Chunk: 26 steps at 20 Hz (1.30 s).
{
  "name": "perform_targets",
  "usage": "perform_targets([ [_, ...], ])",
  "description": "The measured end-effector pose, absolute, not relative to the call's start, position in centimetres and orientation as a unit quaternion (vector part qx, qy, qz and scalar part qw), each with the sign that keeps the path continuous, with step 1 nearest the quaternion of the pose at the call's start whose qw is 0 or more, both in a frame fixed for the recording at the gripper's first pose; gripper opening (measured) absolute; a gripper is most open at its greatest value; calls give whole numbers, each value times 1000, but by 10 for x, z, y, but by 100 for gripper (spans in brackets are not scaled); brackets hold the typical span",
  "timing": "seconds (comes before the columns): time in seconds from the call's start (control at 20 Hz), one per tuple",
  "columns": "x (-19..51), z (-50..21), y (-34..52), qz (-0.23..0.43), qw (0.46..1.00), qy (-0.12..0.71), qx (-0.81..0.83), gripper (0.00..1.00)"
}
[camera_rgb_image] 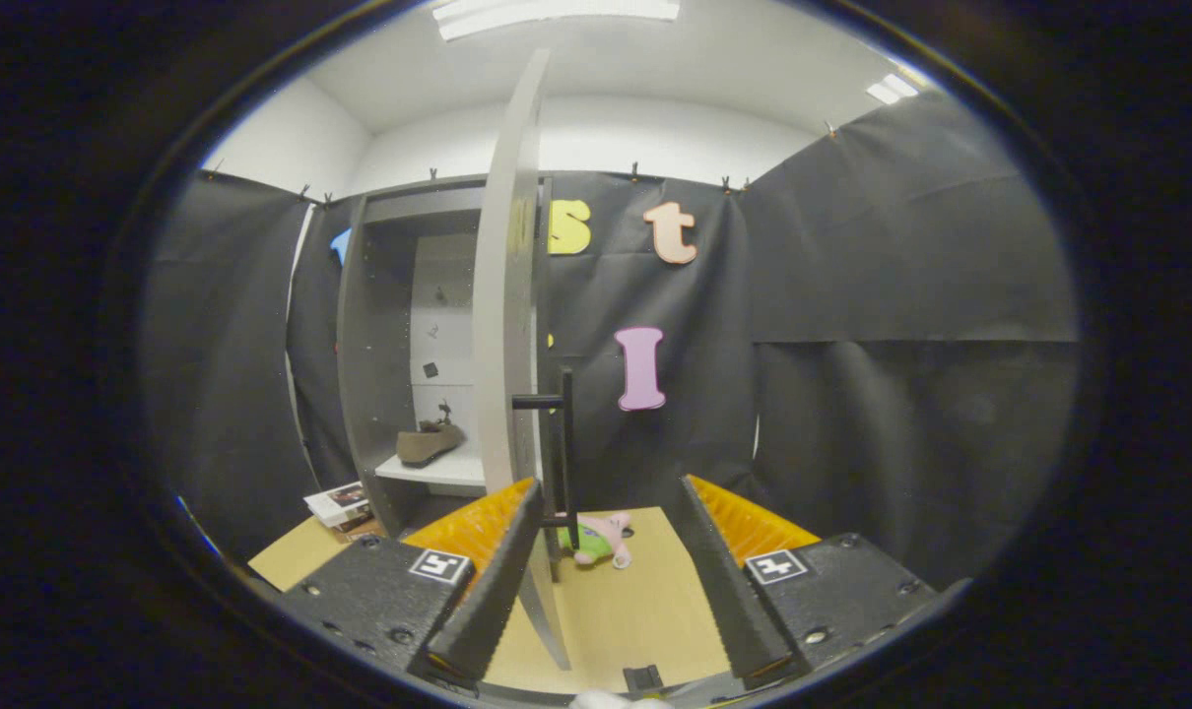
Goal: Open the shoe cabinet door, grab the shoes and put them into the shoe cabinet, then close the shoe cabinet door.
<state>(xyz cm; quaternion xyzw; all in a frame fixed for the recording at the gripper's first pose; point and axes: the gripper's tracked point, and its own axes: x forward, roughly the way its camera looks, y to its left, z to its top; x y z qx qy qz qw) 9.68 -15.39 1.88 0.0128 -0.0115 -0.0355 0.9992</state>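
Your hand-held gripper is released, fingers spread beside the open cabinet door's handle.

The tall grey shoe cabinet stands open ahead of you, and its pale grey door swings out edge-on toward the fingers. The door's slim black bar handle sits between your fingers, close to the left one, and neither finger presses on it. A brown suede shoe rests on the white shelf inside the cabinet. A pink and green plush toy lies on the tan floor just beyond the handle, and a stack of magazines sits left of the cabinet.
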Motion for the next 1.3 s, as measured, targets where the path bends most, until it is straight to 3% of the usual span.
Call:
perform_targets([
  [0.05, 88, 20, -150, -36, 999, -17, 15, 97],
  [0.1, 79, 22, -144, -35, 999, -25, 20, 98],
  [0.55, 49, -45, -67, -43, 999, -5, 17, 99],
  [1.3, 113, -279, 107, 97, 980, 172, -19, 100],
])
